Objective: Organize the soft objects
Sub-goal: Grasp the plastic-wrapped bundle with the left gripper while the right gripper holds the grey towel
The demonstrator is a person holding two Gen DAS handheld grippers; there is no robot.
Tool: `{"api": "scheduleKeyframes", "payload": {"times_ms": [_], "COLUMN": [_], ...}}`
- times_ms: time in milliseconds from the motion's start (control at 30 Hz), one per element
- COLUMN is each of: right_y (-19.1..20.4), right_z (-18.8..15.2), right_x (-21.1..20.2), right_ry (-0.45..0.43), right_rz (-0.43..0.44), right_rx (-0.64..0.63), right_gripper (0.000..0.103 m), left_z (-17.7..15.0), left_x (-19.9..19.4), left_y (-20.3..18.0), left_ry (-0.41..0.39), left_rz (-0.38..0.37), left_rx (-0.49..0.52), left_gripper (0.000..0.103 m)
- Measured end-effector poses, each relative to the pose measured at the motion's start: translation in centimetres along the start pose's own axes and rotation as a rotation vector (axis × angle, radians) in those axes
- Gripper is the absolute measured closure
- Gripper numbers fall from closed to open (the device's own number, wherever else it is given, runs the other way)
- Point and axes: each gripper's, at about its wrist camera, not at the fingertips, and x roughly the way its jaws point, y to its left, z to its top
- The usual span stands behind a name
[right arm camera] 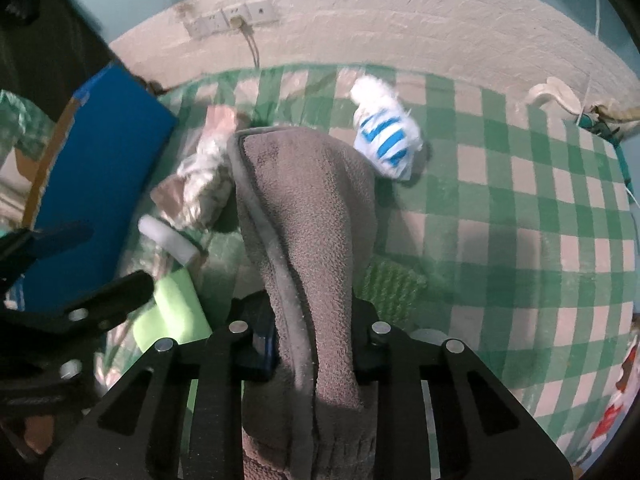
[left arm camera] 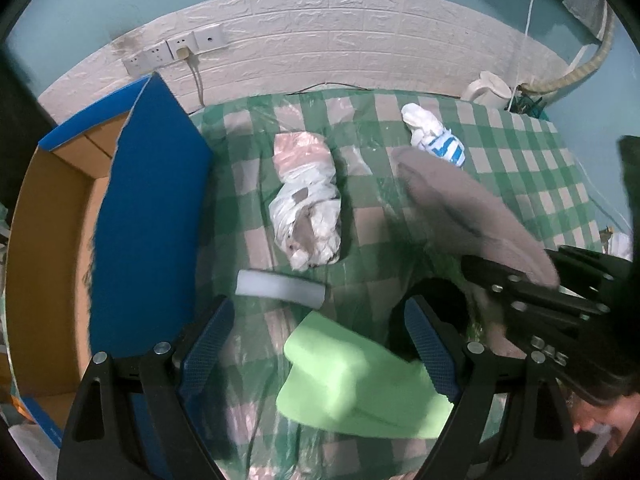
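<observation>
Right gripper (right arm camera: 312,344) clamped on a brown-grey terry towel (right arm camera: 308,208), left gripper (left arm camera: 320,344) with jaws apart above a light green foam block (left arm camera: 352,388), green checked tablecloth (left arm camera: 520,184) beneath

Both fisheye views look steeply down along their own fingers at the table (left arm camera: 520,168) with its green-and-white checked cloth, facing the white brick-pattern wall panel (left arm camera: 320,40). The left wrist view sits close above the light green foam block (left arm camera: 360,392). The right wrist view hangs just beside it, partly blocked by the grey terry towel (right arm camera: 308,220). Both share the blue-striped white bundle (left arm camera: 436,140), the crumpled white plastic bundle (left arm camera: 308,208) and the blue cardboard box (left arm camera: 148,220).
</observation>
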Motion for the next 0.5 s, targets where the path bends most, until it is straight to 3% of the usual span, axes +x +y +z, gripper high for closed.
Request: {"api": "scheduleKeyframes", "payload": {"times_ms": [500], "right_y": [-2.0], "right_z": [2.3], "right_x": [-2.7], "right_ry": [-0.113], "right_rz": [-0.026], "right_rx": [0.062], "right_gripper": [0.080], "left_z": [4.0], "left_x": [4.4], "left_y": [0.2], "left_ry": [0.027], "left_rz": [0.060], "left_rx": [-0.029], "left_gripper": [0.015]}}
